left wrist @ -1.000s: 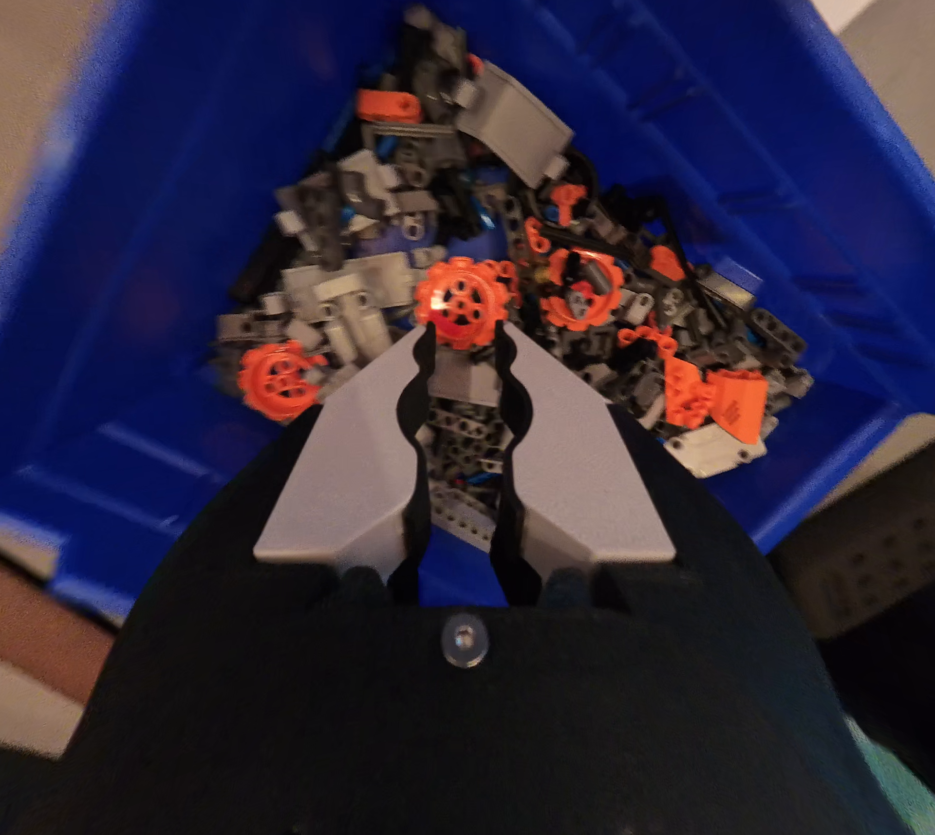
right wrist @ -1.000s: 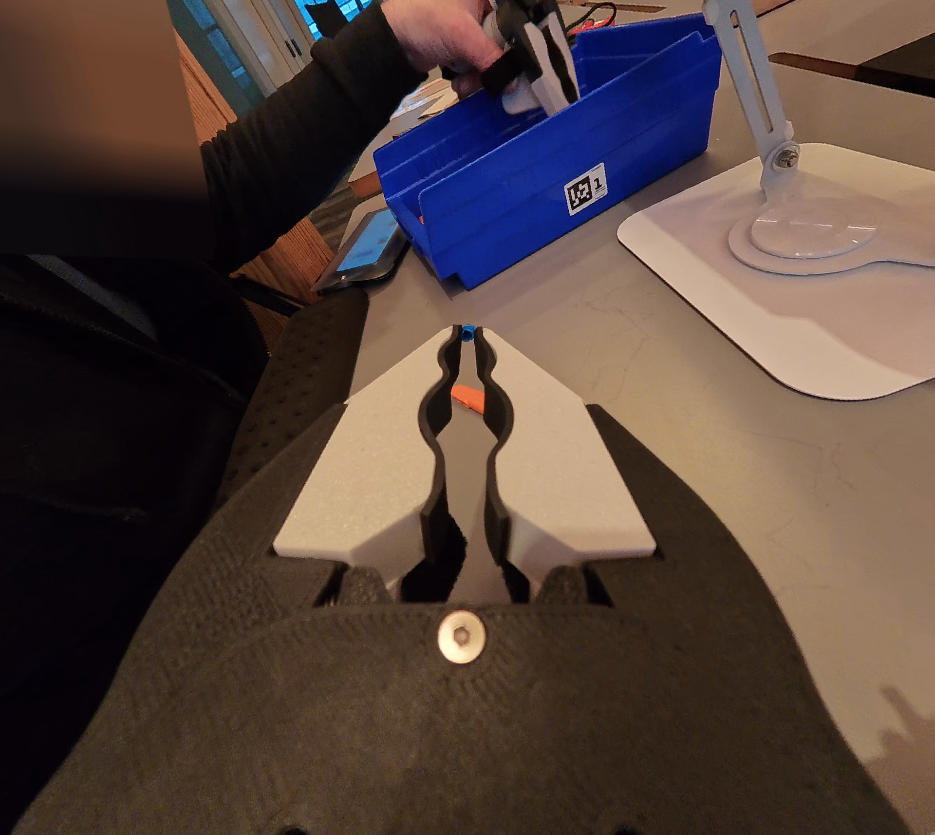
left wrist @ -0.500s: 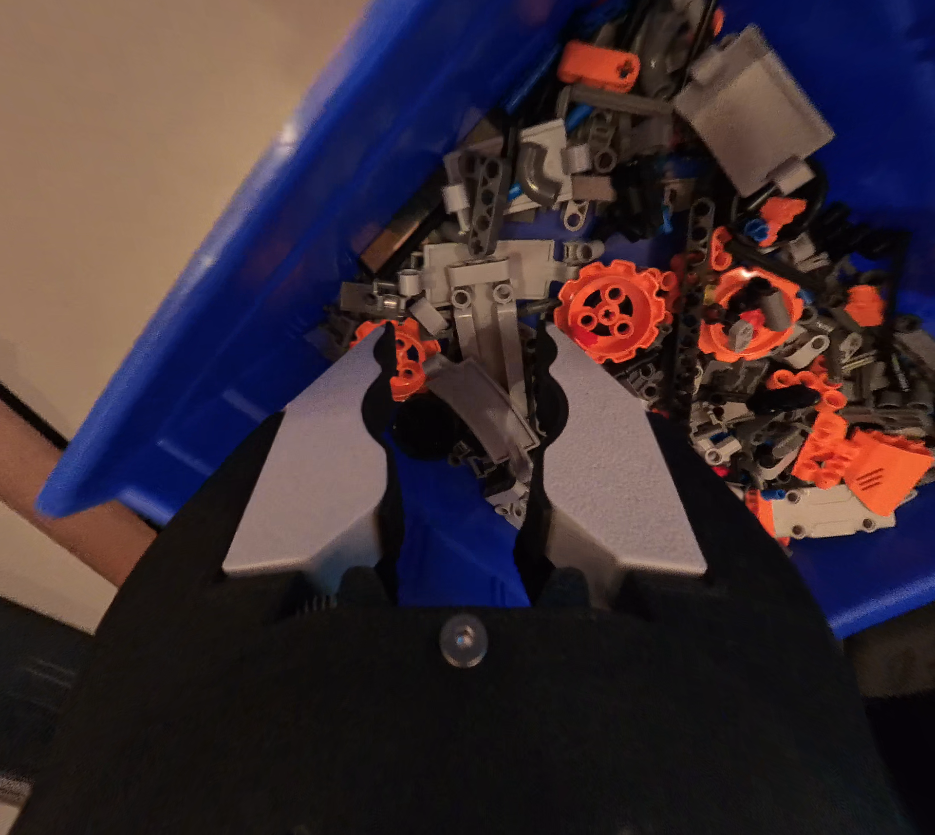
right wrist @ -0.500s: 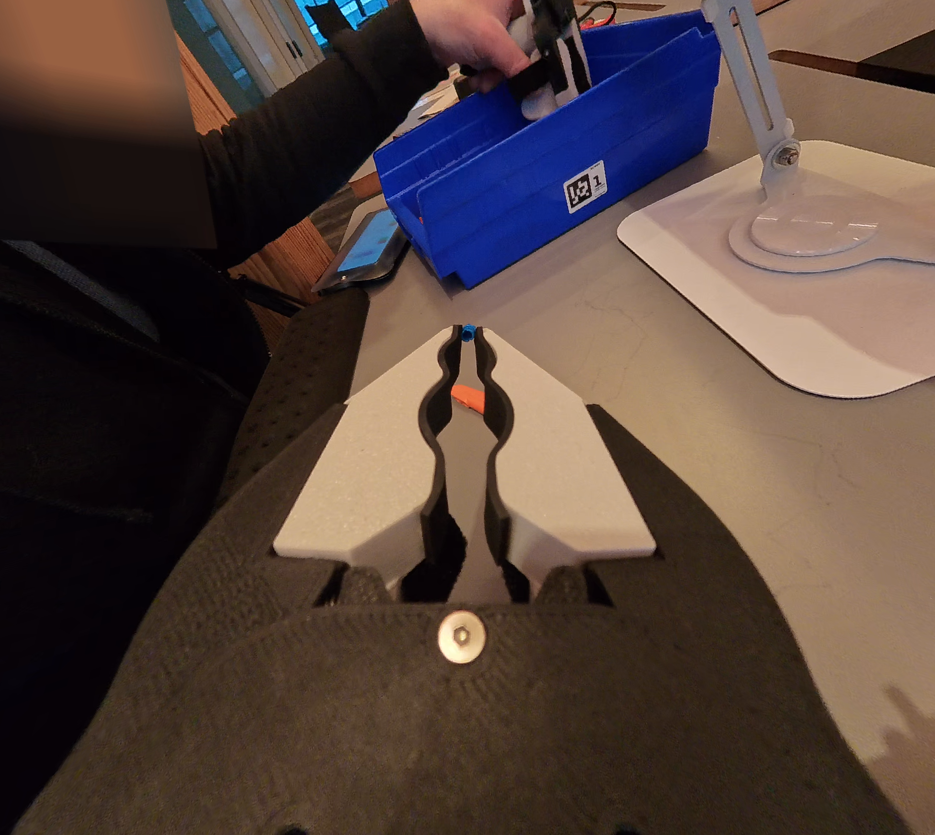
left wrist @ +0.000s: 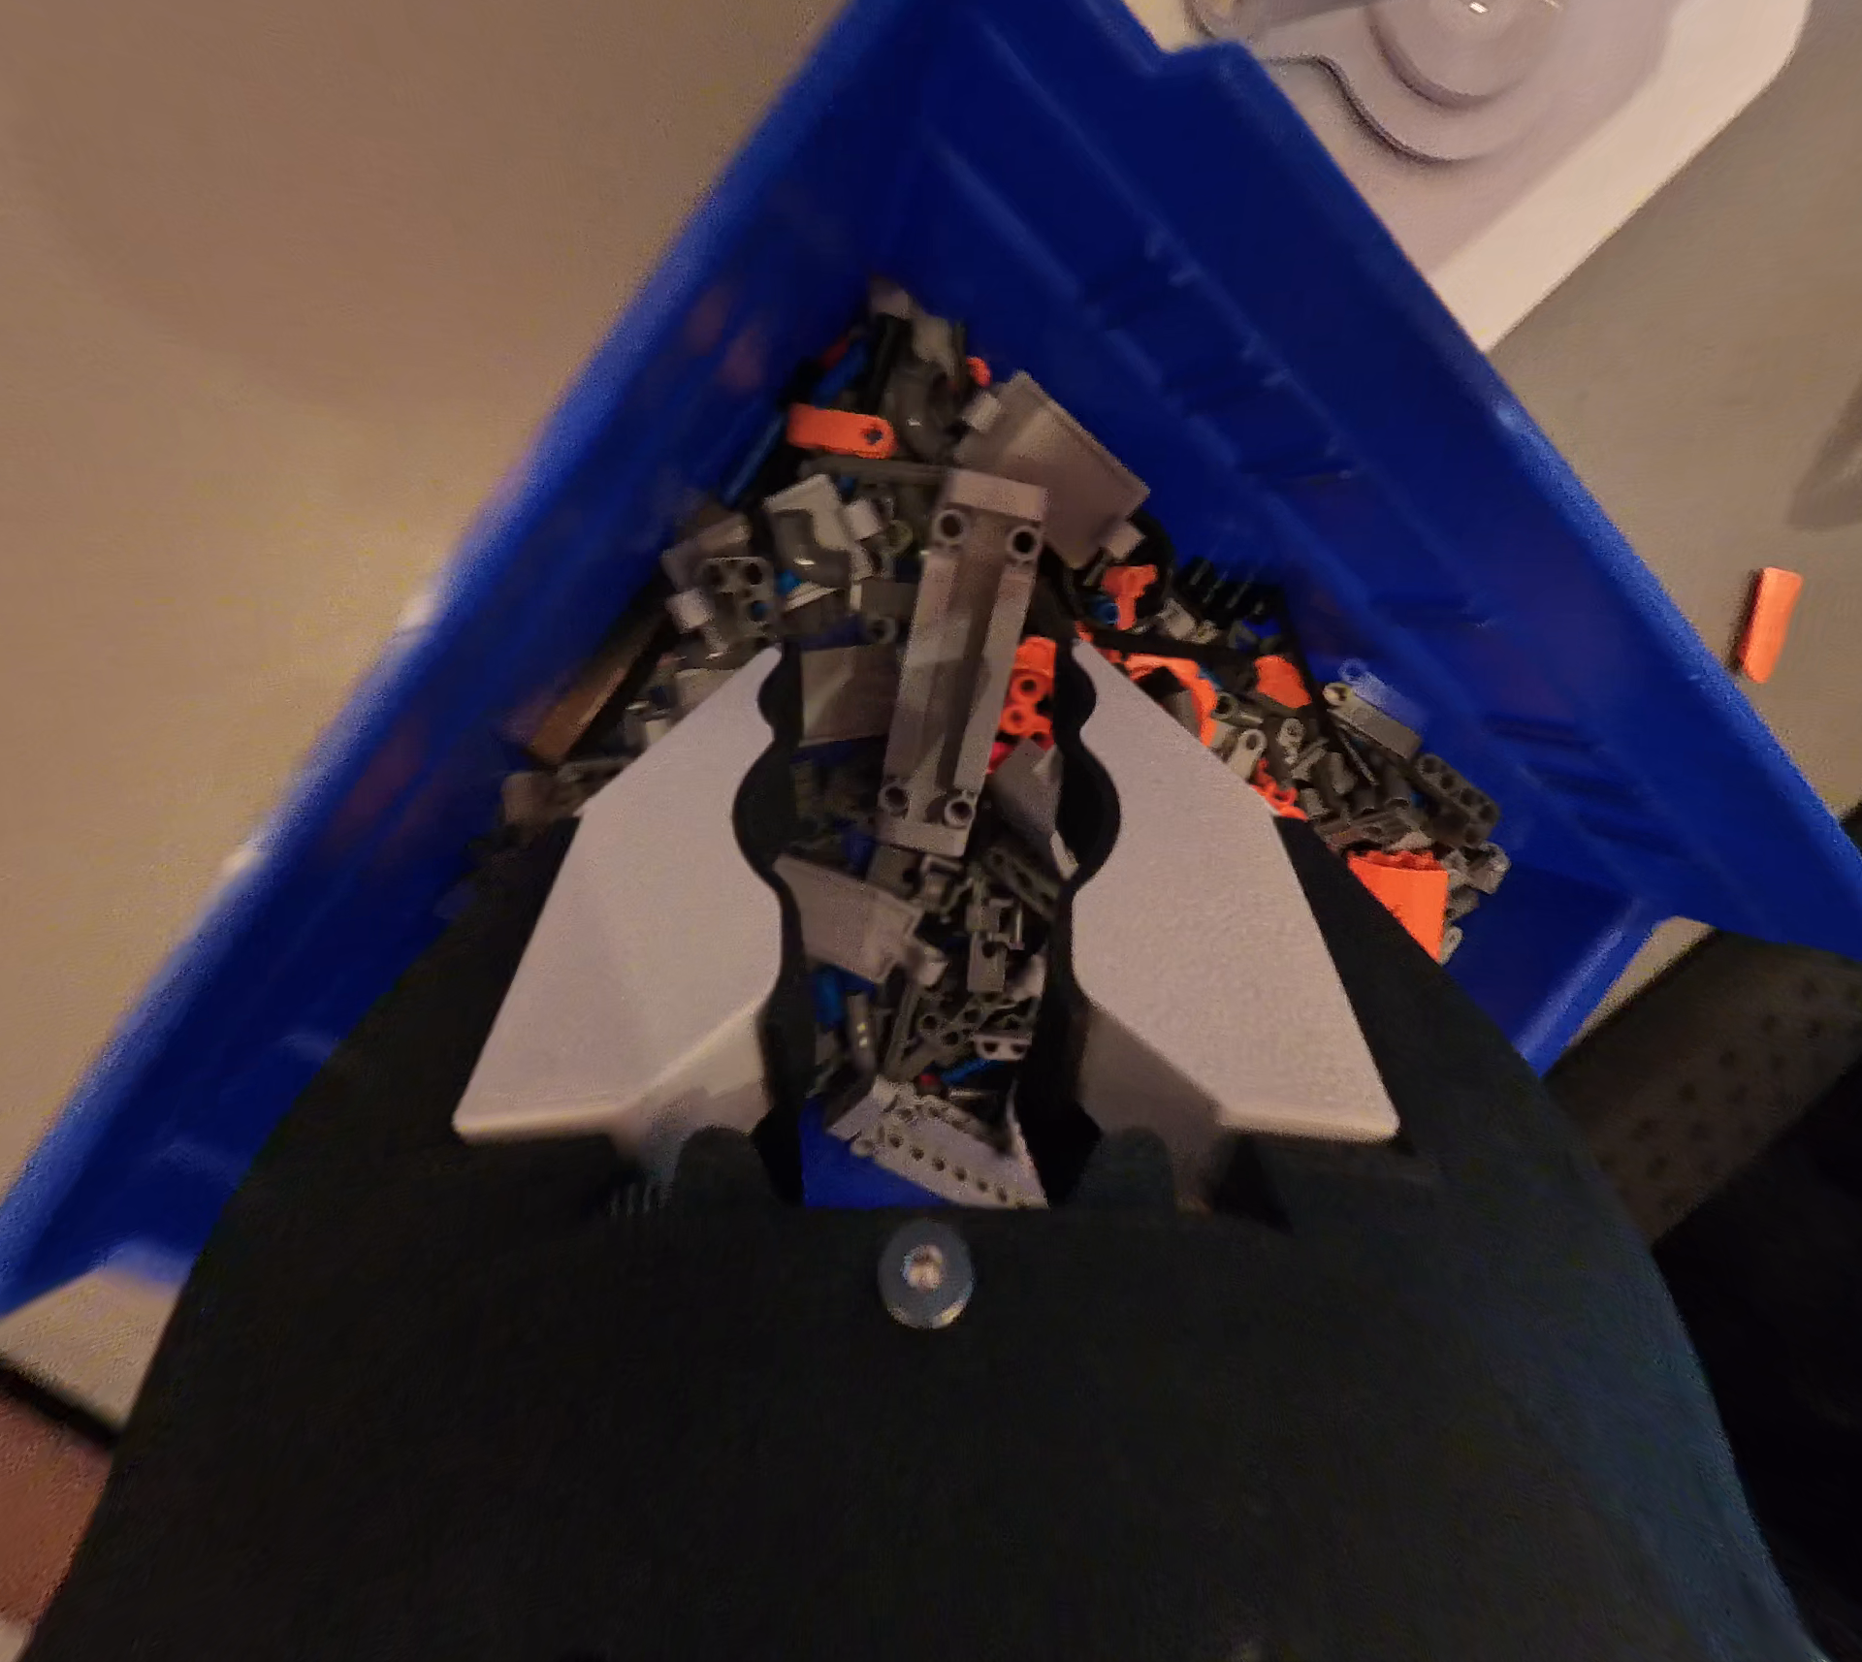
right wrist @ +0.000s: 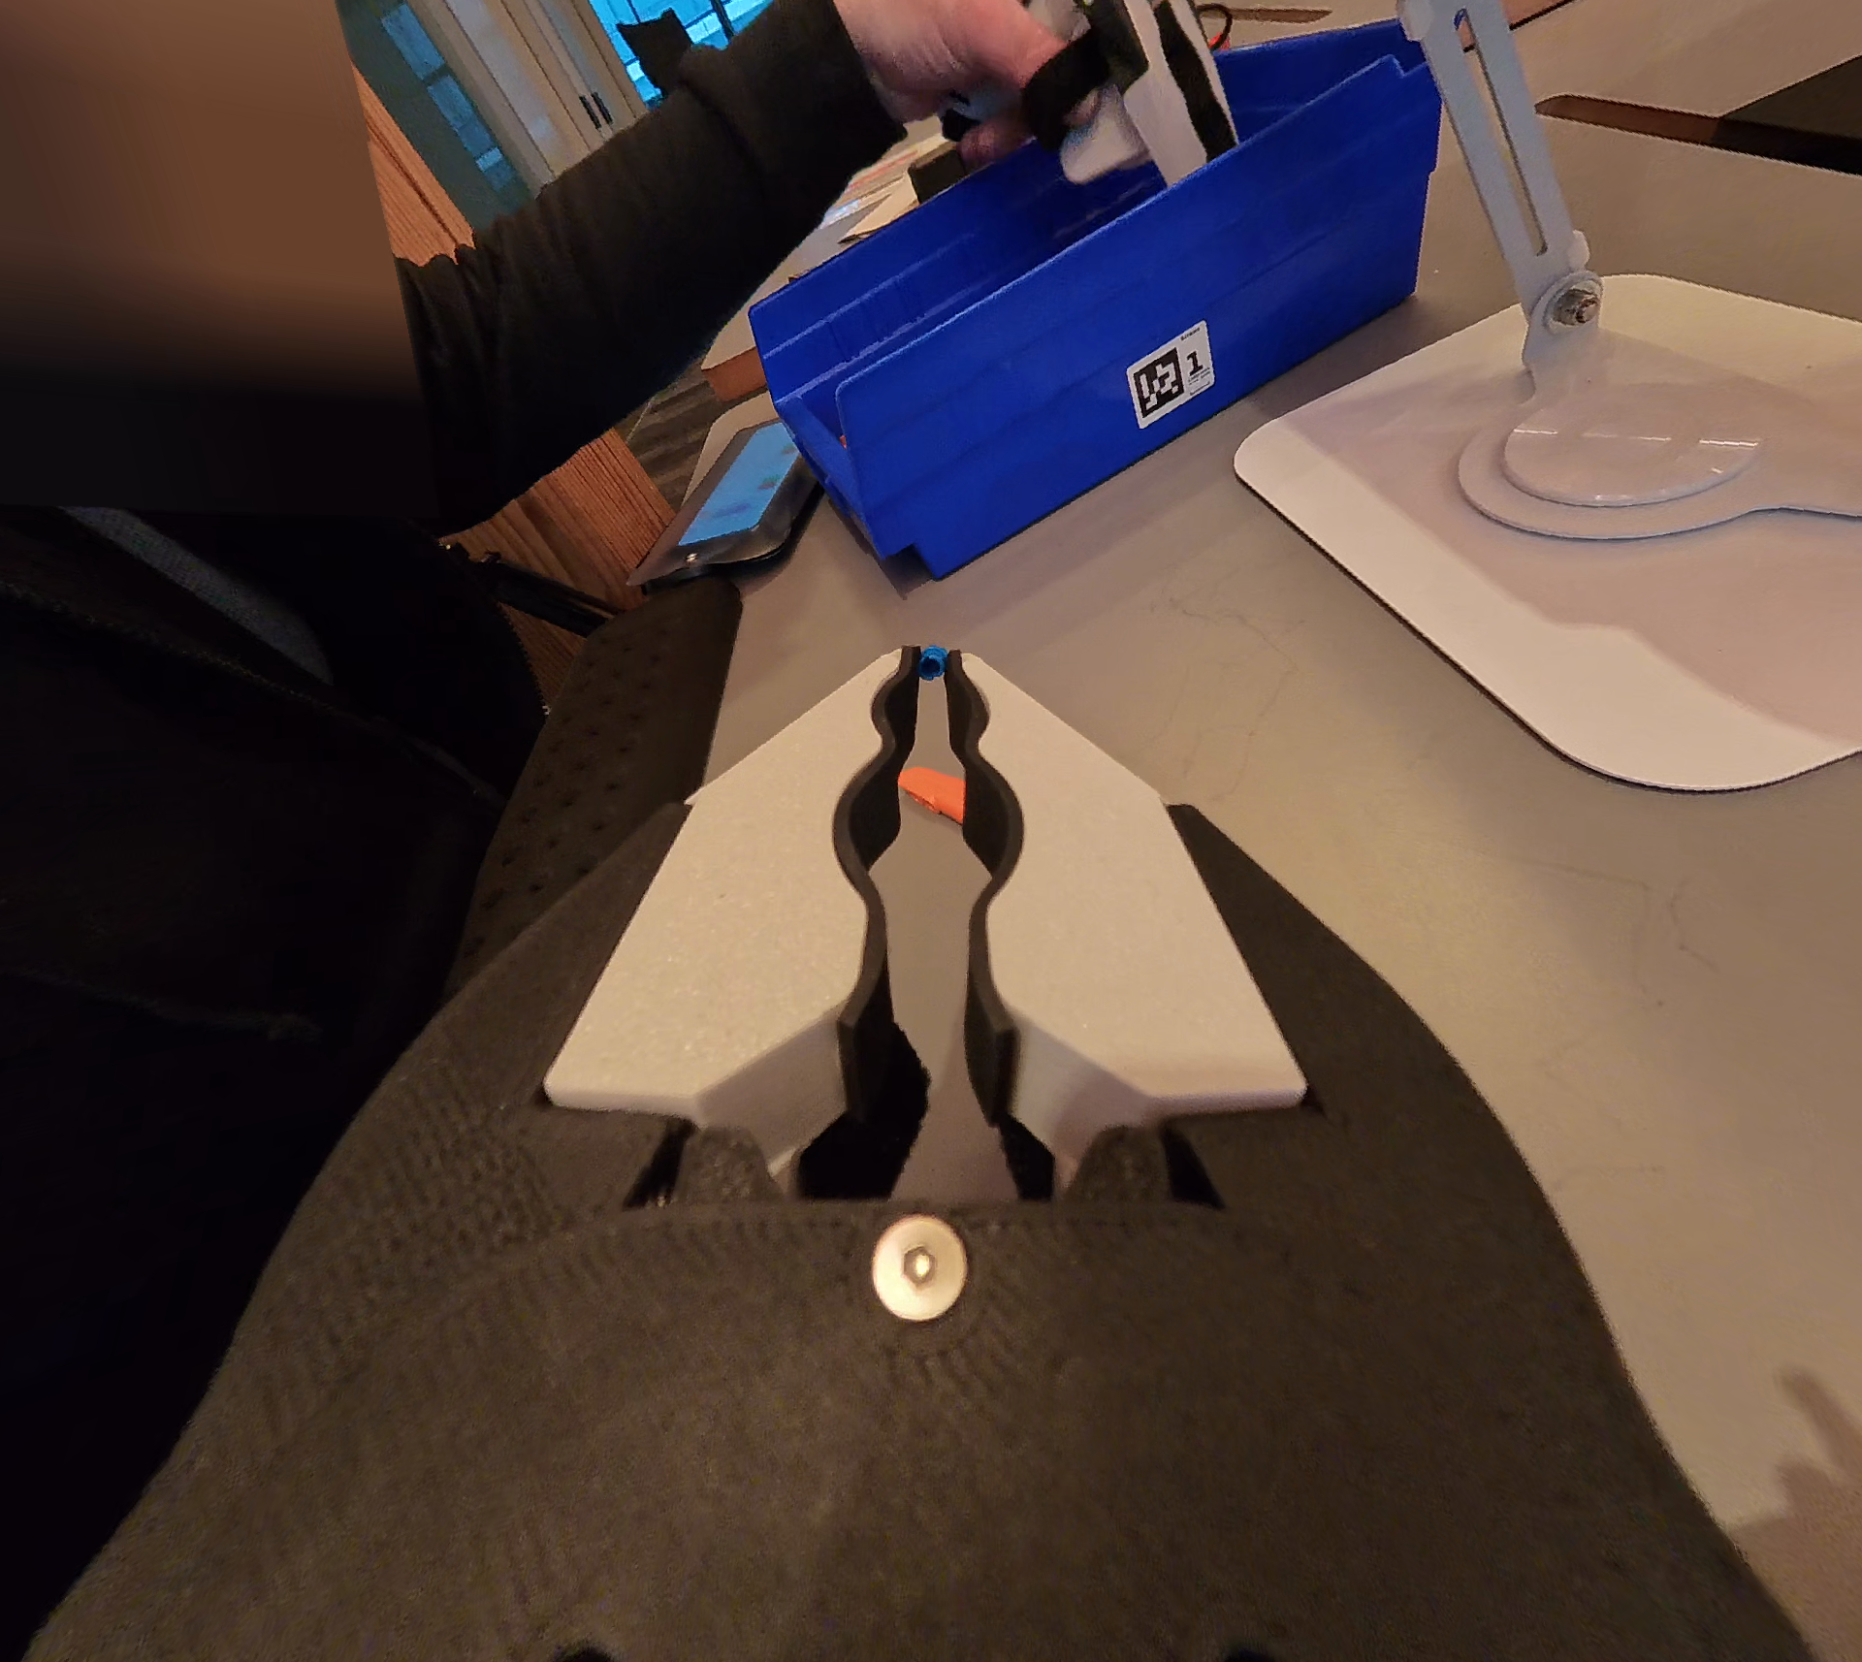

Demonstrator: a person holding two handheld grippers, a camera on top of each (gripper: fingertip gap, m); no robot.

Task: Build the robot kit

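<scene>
My left gripper [left wrist: 932, 669] is open and reaches down into a blue bin [left wrist: 1259, 364] full of grey, black and orange building pieces. A long grey piece [left wrist: 957, 667] lies between its fingers, and neither finger visibly touches it. In the right wrist view the left gripper [right wrist: 1174, 102] shows in a person's hand over the bin [right wrist: 1058, 364]. My right gripper [right wrist: 932, 667] hangs low over the grey table, shut on a small blue pin [right wrist: 931, 664] at its tips. A small orange piece [right wrist: 932, 788] lies on the table under its fingers.
A white stand with a flat base [right wrist: 1612, 526] sits right of the bin, with its arm [right wrist: 1481, 102] rising over it. A tablet [right wrist: 746, 495] lies at the table's left edge. The bin's side carries a white sticker [right wrist: 1169, 374]. The orange piece [left wrist: 1765, 621] also shows beyond the bin. One gripper's finger ends stand about 35 centimeters off the other's.
My left gripper has opened wider and swung over the pile, from the orange gear wheels to the long grey piece, which now sits between its fingers. The right gripper has not moved.
</scene>
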